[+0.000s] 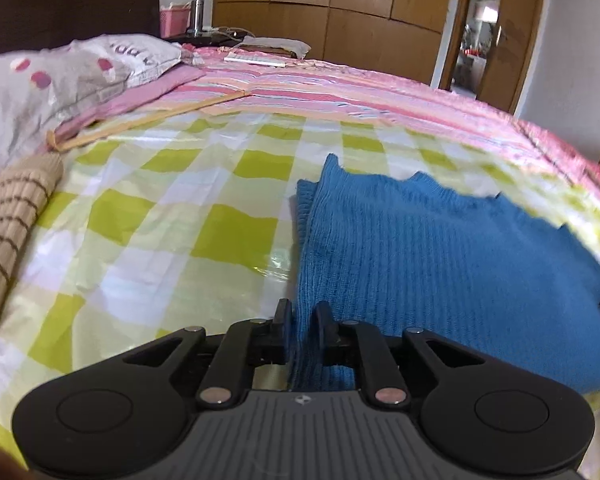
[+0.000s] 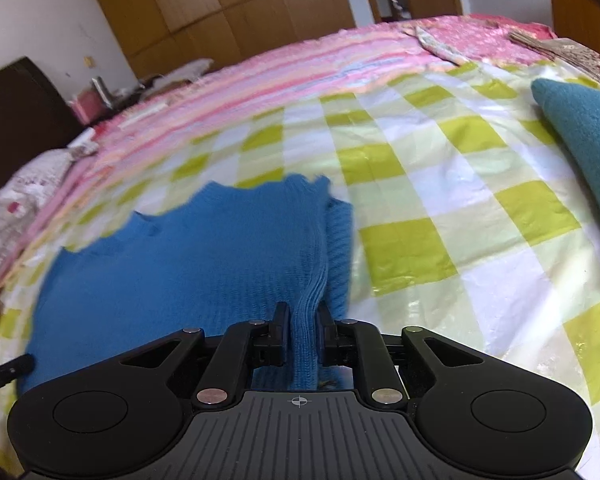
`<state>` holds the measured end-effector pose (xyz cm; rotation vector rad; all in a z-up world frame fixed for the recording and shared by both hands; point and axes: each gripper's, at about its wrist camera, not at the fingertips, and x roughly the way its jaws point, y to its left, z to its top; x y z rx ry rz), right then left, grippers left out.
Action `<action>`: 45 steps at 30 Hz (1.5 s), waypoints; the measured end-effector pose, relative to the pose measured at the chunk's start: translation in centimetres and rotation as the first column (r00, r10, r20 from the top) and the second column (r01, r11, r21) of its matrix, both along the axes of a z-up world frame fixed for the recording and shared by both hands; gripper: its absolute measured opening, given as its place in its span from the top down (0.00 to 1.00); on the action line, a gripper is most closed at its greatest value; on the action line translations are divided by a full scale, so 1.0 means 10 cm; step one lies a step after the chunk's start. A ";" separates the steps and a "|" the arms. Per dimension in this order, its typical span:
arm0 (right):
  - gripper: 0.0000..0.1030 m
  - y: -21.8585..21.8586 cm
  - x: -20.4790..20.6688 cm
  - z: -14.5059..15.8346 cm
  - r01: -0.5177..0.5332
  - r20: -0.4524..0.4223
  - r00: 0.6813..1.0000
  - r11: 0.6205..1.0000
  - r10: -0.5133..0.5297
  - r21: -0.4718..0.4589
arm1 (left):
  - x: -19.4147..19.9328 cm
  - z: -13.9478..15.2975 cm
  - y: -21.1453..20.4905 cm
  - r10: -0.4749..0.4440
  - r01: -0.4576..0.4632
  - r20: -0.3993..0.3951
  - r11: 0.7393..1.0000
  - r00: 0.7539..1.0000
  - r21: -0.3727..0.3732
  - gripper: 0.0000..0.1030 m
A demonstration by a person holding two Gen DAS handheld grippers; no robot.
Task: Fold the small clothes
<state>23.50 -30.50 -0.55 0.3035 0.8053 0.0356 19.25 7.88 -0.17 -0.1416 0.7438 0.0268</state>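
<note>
Left wrist view: one blue knitted sweater (image 1: 440,248) lies flat on the green-and-white checked sheet (image 1: 160,220) that covers the near part of the bed. Its ribbing runs away from the camera, so its length heads toward the far, pink-striped side of the bed, with a jagged far hem. The left gripper (image 1: 303,312) is clamped on the sweater's near left edge, where a thick fold of knit is pinched between the two black fingers. A second layer of the same knit shows along that left edge. At the bed's left edge sit one beige roll with brown stripes (image 1: 12,216) and one grey pillow with pink dots (image 1: 60,80). Beyond the bed's head corner stand a pink basket (image 1: 174,18), contents too small to tell, and one metal flask (image 1: 197,14).

Right wrist view: the same sweater (image 2: 180,264) spreads to the left of the right gripper (image 2: 303,312), again lengthwise away from the camera. This gripper is closed on a bunched ridge of knit at the sweater's near right edge. A folded strip of knit lies just beside that ridge on the right. One teal garment (image 2: 584,144) rests well apart, at the sheet's right edge. The black tip of the other tool (image 2: 8,368) shows at the sweater's near left corner.
</note>
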 end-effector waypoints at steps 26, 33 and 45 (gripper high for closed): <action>0.98 1.17 0.98 0.07 -0.144 0.034 0.989 0.987 0.147 -0.076 | 0.40 0.09 -0.21 -0.050 0.046 0.105 0.998 0.993 0.039 0.78; 0.98 1.08 1.03 0.27 -0.093 0.139 0.986 0.996 0.093 -0.004 | 0.46 0.17 -0.23 -0.045 0.041 0.181 0.999 0.982 0.022 0.78; 0.98 1.26 1.22 -0.05 -0.100 0.070 0.991 0.985 0.110 -0.140 | 0.54 0.01 -0.24 -0.034 0.022 0.130 0.996 0.991 0.088 0.78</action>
